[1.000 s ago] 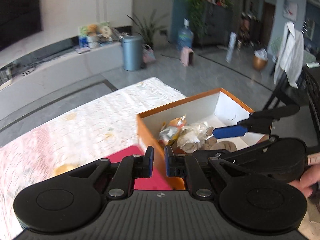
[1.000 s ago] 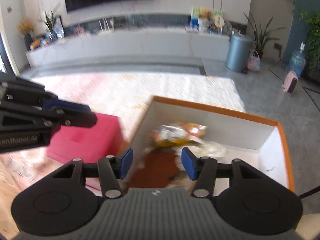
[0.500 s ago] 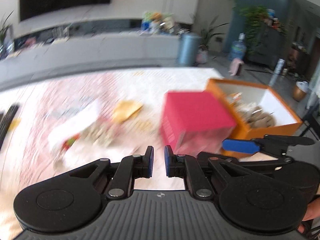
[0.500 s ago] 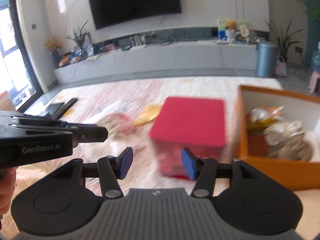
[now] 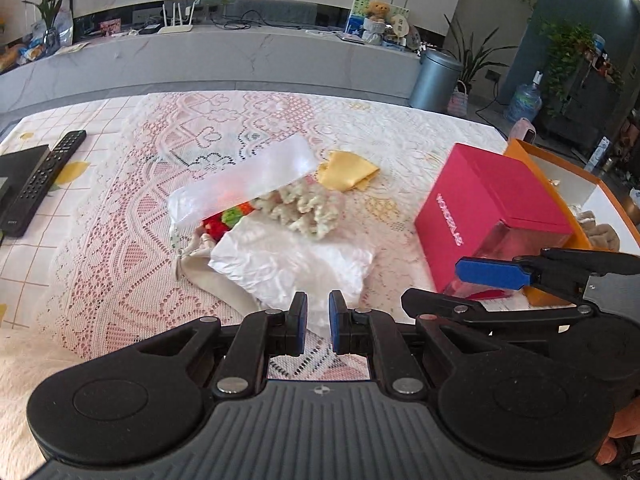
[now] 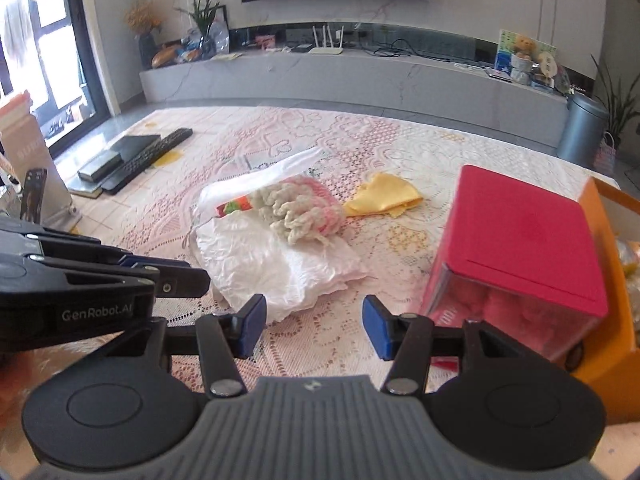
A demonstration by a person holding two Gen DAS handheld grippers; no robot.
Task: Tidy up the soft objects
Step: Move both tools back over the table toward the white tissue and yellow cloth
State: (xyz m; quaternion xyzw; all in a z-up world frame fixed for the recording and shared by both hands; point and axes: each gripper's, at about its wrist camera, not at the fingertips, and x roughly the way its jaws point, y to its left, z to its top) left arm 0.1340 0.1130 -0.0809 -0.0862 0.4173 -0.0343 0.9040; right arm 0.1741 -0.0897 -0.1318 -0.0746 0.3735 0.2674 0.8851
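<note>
A pile of soft things lies mid-table: a crumpled white plastic bag (image 5: 296, 264) (image 6: 272, 264), a cream knitted piece (image 5: 304, 208) (image 6: 296, 212), a clear bag (image 5: 244, 184) over red and green knitwear, and a yellow cloth (image 5: 346, 170) (image 6: 384, 196). The orange box (image 5: 560, 168) at right holds more soft items. My left gripper (image 5: 318, 328) is nearly shut and empty, just before the white bag. My right gripper (image 6: 312, 326) is open and empty, hovering to the right of the bag.
A pink box (image 5: 492, 216) (image 6: 524, 240) stands between the pile and the orange box. A black remote (image 5: 44, 176) and a flat black device (image 6: 132, 148) lie at the table's left. A lace tablecloth (image 5: 120, 240) covers the table.
Both grippers have swung left from above the orange box to the pile in mid-table. The right gripper stays open and empty, the left nearly shut.
</note>
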